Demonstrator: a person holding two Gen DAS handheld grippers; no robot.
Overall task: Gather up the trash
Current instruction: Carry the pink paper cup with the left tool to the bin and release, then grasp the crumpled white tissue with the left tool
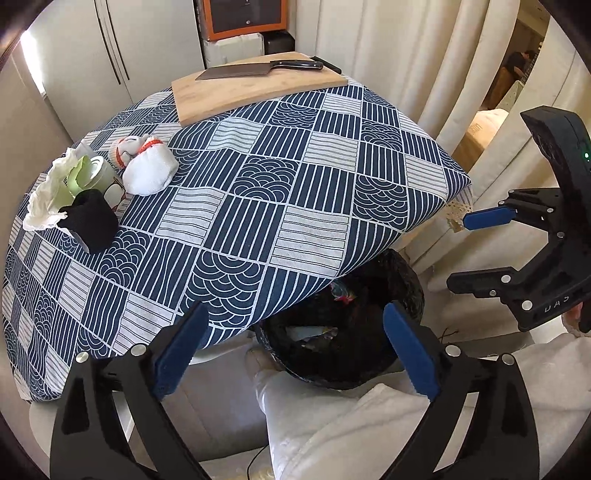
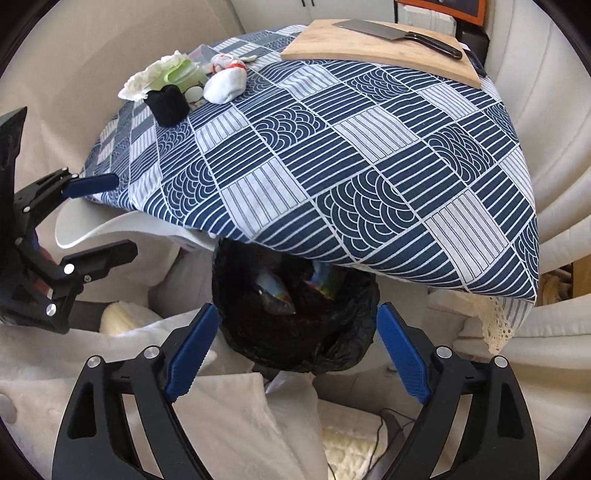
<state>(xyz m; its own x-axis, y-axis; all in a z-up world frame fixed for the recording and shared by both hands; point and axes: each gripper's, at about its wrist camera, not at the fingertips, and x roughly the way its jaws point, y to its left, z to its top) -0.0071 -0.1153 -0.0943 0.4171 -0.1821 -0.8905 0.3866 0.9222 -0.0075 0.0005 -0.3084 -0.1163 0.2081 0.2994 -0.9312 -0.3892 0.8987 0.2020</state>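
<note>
Hanging spread and empty in the left wrist view, the left gripper point(image 1: 291, 347) frames the black-lined trash bin point(image 1: 343, 321) tucked under the near edge of the table point(image 1: 295, 184); nothing sits between its blue pads. Colourful wrappers point(image 1: 343, 293) already lie in the bin. What looks like the remaining trash, a crumpled white tissue point(image 1: 44, 199) stuffed beside a green cup point(image 1: 90, 175), lies far up and to the left of this claw, at the table's left edge, with a black sock point(image 1: 92, 219) just in front and a white sock point(image 1: 149, 171) to its right. The tissue's long axis runs from the near left edge up toward the cup, its loose end pointing at the cloth's edge. The right gripper point(image 1: 460, 253) shows at right, jaws apart, off the table's corner.

From the right wrist view, the right gripper point(image 2: 297, 350) is likewise splayed wide and holding nothing, directly over the bin point(image 2: 295, 325). The tissue point(image 2: 146, 81) sits at the far upper left, well apart from this claw. The left gripper point(image 2: 110, 218), also open, hangs between bin and that cluster, so the left hand appears the nearer for the next reach. A cleaver point(image 2: 399, 31) on a cutting board point(image 2: 369, 51) stays clear at the far right.
</note>
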